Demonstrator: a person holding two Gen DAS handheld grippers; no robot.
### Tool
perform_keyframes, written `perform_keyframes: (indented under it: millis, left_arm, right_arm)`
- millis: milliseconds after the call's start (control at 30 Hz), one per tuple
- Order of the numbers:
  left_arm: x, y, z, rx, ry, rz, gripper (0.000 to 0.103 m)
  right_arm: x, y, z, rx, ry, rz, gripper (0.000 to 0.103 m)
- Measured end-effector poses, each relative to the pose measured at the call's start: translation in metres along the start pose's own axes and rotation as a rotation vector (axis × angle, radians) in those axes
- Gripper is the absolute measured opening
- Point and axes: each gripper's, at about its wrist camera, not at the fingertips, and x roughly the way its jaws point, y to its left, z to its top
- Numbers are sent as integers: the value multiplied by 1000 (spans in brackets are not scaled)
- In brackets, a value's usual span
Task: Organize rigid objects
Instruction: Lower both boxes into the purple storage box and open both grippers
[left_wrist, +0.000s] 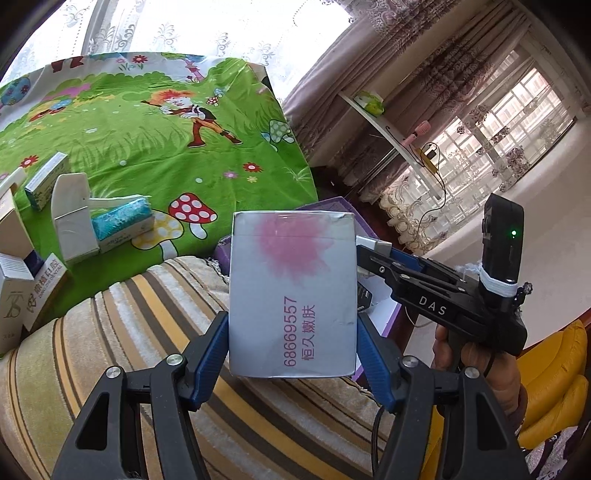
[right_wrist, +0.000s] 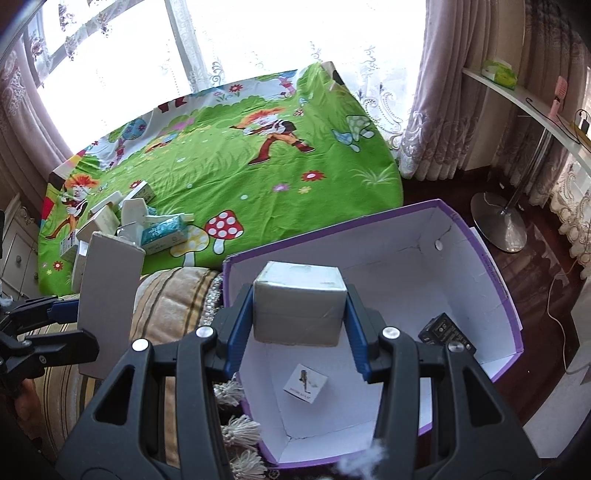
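Note:
My left gripper (left_wrist: 293, 345) is shut on a tall grey box (left_wrist: 291, 291) with a pink blot and pink print, held over the striped blanket; the box also shows in the right wrist view (right_wrist: 109, 295). My right gripper (right_wrist: 299, 334) is shut on a small grey-white box (right_wrist: 300, 306), held above the open purple storage box (right_wrist: 491, 266) with a white inside. A small white card box (right_wrist: 306, 382) and a black box (right_wrist: 445, 330) lie on its floor. The right gripper (left_wrist: 373, 254) shows in the left wrist view, just right of the tall box.
Several small cartons (left_wrist: 79, 221) lie in a pile on the green cartoon sheet (left_wrist: 155, 147); they also show in the right wrist view (right_wrist: 125, 221). A striped blanket (left_wrist: 155, 350) covers the near edge. A white shelf (right_wrist: 532, 107) on a metal stand and a wooden floor are at right.

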Motion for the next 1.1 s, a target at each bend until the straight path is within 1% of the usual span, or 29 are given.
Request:
perform_keyframes:
  millis: [233, 267, 300, 367, 500, 800, 1100]
  left_arm:
    - [15, -11, 3, 0, 31, -19, 69]
    - [18, -12, 4, -1, 38, -20, 69]
    - [19, -12, 3, -3, 43, -21, 69]
    - [20, -11, 2, -11, 49, -20, 70]
    - [17, -6, 1, -28, 46, -23, 70]
    - [14, -6, 0, -30, 42, -27, 70]
    - [5, 3, -2, -50, 22, -27, 70]
  right_arm:
    - [-6, -21, 2, 47, -18, -51, 52]
    - [-7, -23, 3, 59, -18, -58, 59]
    - [-7, -25, 3, 65, -21, -62, 68]
    - [-9, -26, 3, 64, -29, -69, 73]
    - [-8, -25, 3, 64, -26, -64, 74]
    - [-7, -16, 3, 38, -15, -48, 74]
    - [-6, -7, 3, 17, -4, -38, 75]
